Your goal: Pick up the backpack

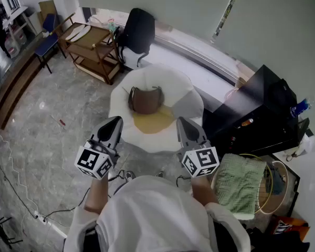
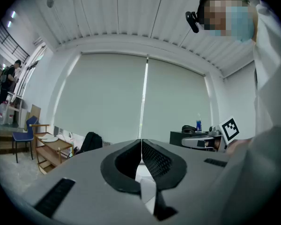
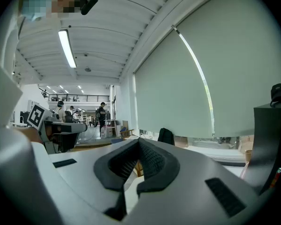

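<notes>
White armchair point(image 1: 186, 101) straight ahead. Black backpack point(image 1: 138, 29) upright at window, beyond armchair, well apart from both tongs. Brown bag point(image 1: 145, 100) on armchair seat. Left gripper point(image 1: 114, 122), right gripper point(image 1: 183, 122): level, jaws clenched, nothing between.

Before you a white armchair point(image 1: 185, 94) stands on the grey marble floor point(image 1: 37, 135). On its seat lies a yellow cushion point(image 1: 155, 123), and a brown bag point(image 1: 145, 100), possibly the backpack, rests upright on it. Loose cables point(image 1: 21, 199) trail across the floor at your left.
</notes>
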`<control>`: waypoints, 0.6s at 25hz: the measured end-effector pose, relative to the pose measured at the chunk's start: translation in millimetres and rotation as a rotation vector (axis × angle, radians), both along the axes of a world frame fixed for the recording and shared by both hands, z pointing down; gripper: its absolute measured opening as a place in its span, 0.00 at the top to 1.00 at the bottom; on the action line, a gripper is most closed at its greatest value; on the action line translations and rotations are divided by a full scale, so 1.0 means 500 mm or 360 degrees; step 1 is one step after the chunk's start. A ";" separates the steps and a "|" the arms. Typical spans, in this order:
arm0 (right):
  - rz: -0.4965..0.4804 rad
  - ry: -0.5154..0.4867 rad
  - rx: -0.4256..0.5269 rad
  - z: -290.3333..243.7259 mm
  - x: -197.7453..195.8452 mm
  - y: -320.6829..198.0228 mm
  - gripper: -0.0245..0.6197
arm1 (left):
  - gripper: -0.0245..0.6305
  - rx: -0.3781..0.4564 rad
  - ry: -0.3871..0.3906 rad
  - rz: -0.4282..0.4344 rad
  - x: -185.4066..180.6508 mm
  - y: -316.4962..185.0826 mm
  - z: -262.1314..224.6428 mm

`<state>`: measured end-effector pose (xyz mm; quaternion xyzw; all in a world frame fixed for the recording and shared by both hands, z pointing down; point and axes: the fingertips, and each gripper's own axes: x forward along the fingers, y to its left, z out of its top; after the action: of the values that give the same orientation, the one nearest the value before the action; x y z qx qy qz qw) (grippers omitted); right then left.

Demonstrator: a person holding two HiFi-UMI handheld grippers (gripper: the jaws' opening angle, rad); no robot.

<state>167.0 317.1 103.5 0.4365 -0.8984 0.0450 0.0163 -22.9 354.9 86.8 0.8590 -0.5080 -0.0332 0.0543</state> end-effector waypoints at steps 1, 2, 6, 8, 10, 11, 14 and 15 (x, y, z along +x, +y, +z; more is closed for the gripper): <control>-0.0001 0.0000 0.0001 -0.001 0.000 -0.001 0.92 | 0.91 -0.0002 -0.0001 -0.0001 0.000 0.000 0.000; -0.0002 0.0000 0.0003 -0.001 -0.001 -0.002 0.92 | 0.91 -0.0004 -0.0002 -0.0002 0.000 -0.001 0.001; -0.0021 0.0007 0.0010 -0.002 -0.006 -0.004 0.92 | 0.91 -0.0005 -0.0007 -0.0011 -0.001 0.001 0.003; -0.0062 -0.0008 0.0000 -0.002 -0.014 -0.001 0.92 | 0.91 -0.0010 -0.0007 -0.0011 -0.002 0.004 0.004; -0.0080 -0.0050 -0.0004 -0.003 -0.019 0.000 0.92 | 0.91 -0.0018 -0.0008 -0.0011 -0.002 0.007 0.006; -0.0073 -0.0065 -0.0002 -0.003 -0.019 -0.001 0.92 | 0.91 -0.0021 -0.0008 -0.0011 -0.003 0.008 0.007; -0.0038 -0.0088 -0.0004 -0.002 -0.023 -0.003 0.92 | 0.91 -0.0025 0.0003 -0.0007 -0.013 0.010 0.010; -0.0032 -0.0098 -0.0006 -0.002 -0.027 -0.002 0.92 | 0.91 -0.0024 0.0005 -0.0004 -0.019 0.011 0.010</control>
<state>153.7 316.1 102.6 0.4258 -0.9028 0.0598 -0.0099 -32.2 360.5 91.8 0.8578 -0.5093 -0.0308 0.0617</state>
